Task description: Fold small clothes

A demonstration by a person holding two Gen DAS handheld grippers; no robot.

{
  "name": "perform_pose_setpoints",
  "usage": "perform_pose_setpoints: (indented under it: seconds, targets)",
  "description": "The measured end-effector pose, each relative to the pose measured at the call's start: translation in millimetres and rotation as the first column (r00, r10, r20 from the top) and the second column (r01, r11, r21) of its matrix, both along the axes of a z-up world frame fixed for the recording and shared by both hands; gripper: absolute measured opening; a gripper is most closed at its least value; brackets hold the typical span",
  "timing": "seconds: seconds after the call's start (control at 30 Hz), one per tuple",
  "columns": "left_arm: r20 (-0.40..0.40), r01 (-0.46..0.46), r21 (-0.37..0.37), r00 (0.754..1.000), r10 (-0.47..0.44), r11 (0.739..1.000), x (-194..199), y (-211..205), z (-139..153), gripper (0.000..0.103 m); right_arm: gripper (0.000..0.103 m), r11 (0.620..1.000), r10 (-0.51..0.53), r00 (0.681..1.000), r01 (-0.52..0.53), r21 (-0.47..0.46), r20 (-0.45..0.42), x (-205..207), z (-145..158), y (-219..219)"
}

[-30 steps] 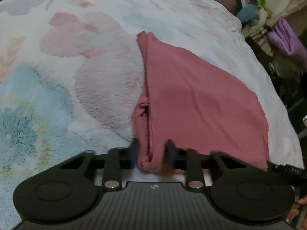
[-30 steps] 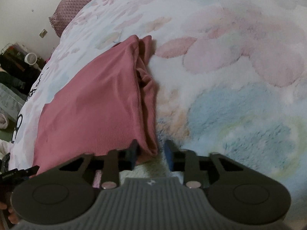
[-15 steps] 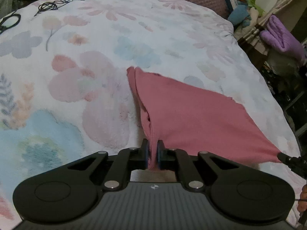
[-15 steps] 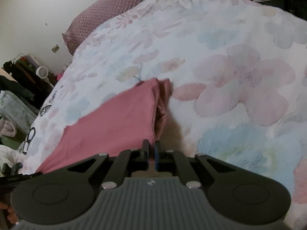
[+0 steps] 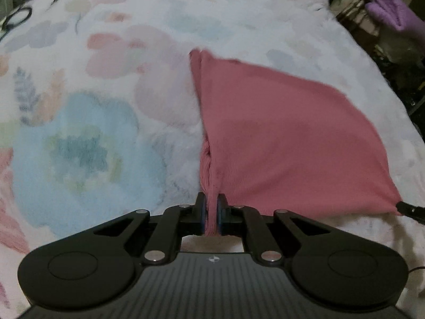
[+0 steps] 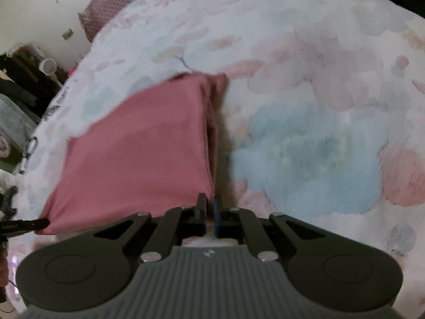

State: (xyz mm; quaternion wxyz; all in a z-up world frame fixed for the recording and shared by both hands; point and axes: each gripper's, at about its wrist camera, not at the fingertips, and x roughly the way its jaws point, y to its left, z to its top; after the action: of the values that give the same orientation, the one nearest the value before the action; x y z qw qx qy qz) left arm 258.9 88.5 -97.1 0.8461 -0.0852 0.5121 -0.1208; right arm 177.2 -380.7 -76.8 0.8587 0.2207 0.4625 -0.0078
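Two grippers, each pinching a near corner of one pink garment (image 5: 279,143) spread on the floral blanket (image 5: 87,122) of the bed. No readable brand or writing anywhere; only a small round emblem on each gripper body, too small to make out.

Left gripper (image 5: 211,212): fingers narrow, clamped on a bunched ribbed strip of the folded edge, cloth hanging through below the pads. Right gripper (image 6: 209,214): fingers nearly together on the edge corner, a sliver of pink visible between them.

Compared with half a second back: same pinch on both sides, garment stretched tauter and drawn closer to the cameras, more of the blue flower patch now filling each view; both pictures blurred.

Left wrist view only: dark cable loops (image 5: 18,18) at the blanket's far left, a purple cloth (image 5: 393,13) off the bed at upper right, the other gripper's black tip (image 5: 410,209) at the garment's right corner. Right wrist view only: mauve pillow (image 6: 127,2) by the pale wall, clutter beside the bed at left, a black tip (image 6: 25,224) at the garment's left corner.
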Motion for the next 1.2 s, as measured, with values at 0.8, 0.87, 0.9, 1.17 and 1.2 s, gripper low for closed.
perform_pose_setpoints:
  seconds: [0.8,0.87,0.9,1.17,1.2]
  targets:
    - [0.108,0.059,0.03,0.992,-0.062,0.998,93.2,-18.0,17.2,0.062,0.069,0.975,-0.075,0.991,0.05,0.217,0.108,115.8,-19.0,-47.0]
    - [0.105,0.044,0.034,0.993,-0.048,0.998,107.1,-24.2,11.6,0.062,0.069,0.967,-0.086,0.99,0.056,0.25,0.109,133.4,-28.0,-51.9]
    - [0.104,0.039,0.034,0.994,-0.043,0.999,110.4,-24.5,10.1,0.062,0.069,0.965,-0.088,0.99,0.058,0.256,0.109,143.5,-33.2,-53.0]
    - [0.075,0.019,0.046,0.997,-0.023,0.999,141.8,-25.9,-11.4,0.062,0.057,0.926,-0.13,0.989,0.095,0.366,0.074,196.0,-83.0,-67.8]
    - [0.072,0.017,0.05,0.997,-0.021,0.999,143.9,-26.1,-13.3,0.062,0.047,0.923,-0.134,0.988,0.094,0.374,0.08,198.4,-86.4,-68.4]
